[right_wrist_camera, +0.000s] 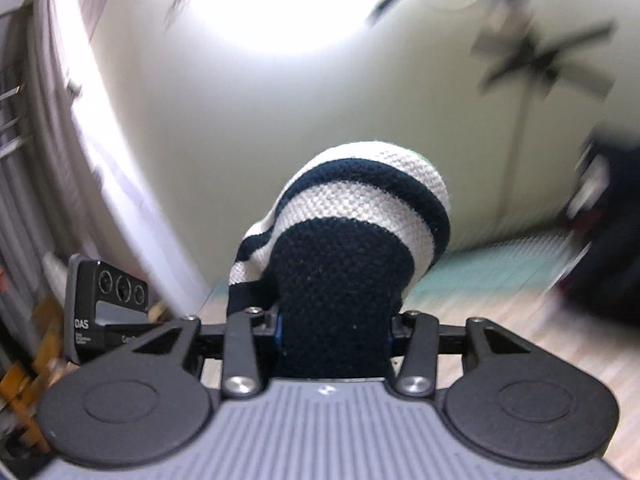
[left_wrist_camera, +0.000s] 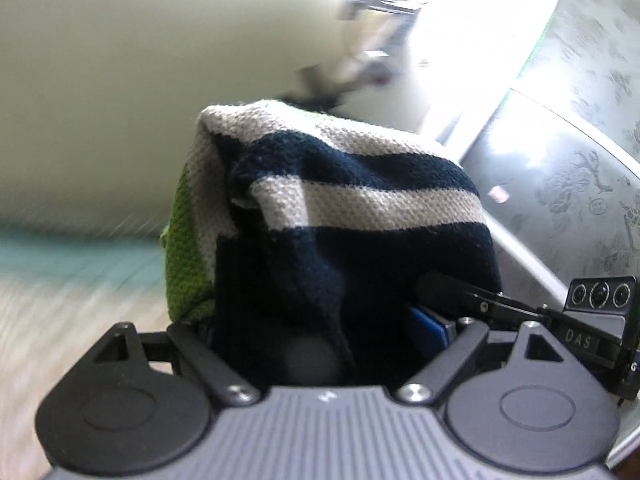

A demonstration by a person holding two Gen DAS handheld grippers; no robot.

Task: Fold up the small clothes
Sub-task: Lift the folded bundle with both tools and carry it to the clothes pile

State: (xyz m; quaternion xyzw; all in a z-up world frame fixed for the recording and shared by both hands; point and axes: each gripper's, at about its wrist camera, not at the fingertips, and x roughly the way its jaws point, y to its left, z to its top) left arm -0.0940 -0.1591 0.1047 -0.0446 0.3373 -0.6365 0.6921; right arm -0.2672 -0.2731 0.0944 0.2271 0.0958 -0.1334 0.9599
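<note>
A small knitted garment with navy, white and lime green stripes [left_wrist_camera: 344, 208] is bunched over my left gripper [left_wrist_camera: 320, 320], which is shut on it; the cloth hides the fingertips. In the right wrist view the same striped garment [right_wrist_camera: 352, 240] drapes over my right gripper [right_wrist_camera: 334, 320], which is shut on it too. Both grippers hold the cloth up in the air, pointing toward the wall. The other gripper's camera block shows at the edge of each view [left_wrist_camera: 600, 300] [right_wrist_camera: 108, 308].
A pale wall [right_wrist_camera: 240, 128] fills the background. A wooden floor with a teal mat [right_wrist_camera: 500, 264] lies below. A patterned grey surface [left_wrist_camera: 580, 140] curves at the left view's right side. A dark bag [right_wrist_camera: 608, 240] and a ceiling fan [right_wrist_camera: 540, 60] show on the right.
</note>
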